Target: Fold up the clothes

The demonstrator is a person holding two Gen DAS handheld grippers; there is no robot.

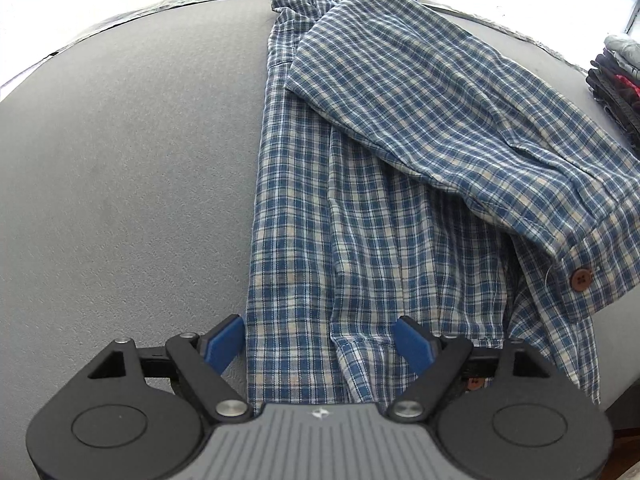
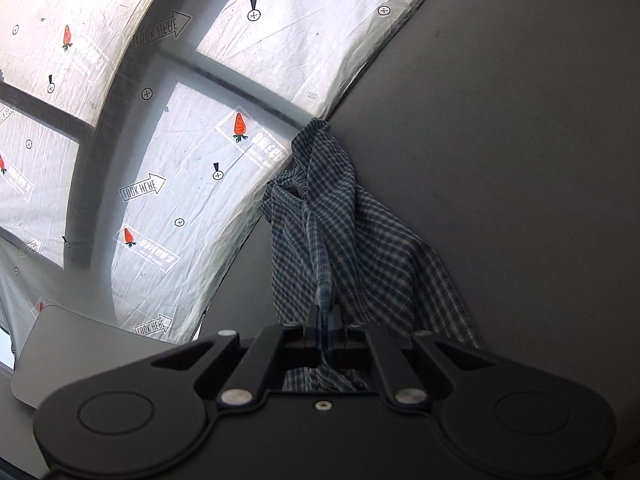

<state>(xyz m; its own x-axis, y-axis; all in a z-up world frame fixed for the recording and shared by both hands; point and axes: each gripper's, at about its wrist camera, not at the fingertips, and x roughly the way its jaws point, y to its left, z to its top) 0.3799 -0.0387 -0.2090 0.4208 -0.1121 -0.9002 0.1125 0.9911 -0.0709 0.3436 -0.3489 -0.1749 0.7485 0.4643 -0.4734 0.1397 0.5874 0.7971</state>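
One plaid shirt (image 1: 360, 184) is lying across the grey table (image 1: 120, 160), reaching its far edge. The right gripper (image 2: 325, 320) is pinching a fold, mid-fold; the left gripper (image 1: 320, 344), jaws wide, is hovering over the hem, which probably needs pinning next.

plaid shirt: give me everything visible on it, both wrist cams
The blue, white and tan checked woven button-up shirt lies lengthwise on the grey table top, partly folded: one long panel flat, a sleeve or side flap thrown diagonally across it, ending in a cuff with a brown button. Its far end is bunched near the table's edge. The open left gripper straddles the near hem without pinching it. The right gripper is shut on a gathered fold, and the cloth drapes from it to the table.
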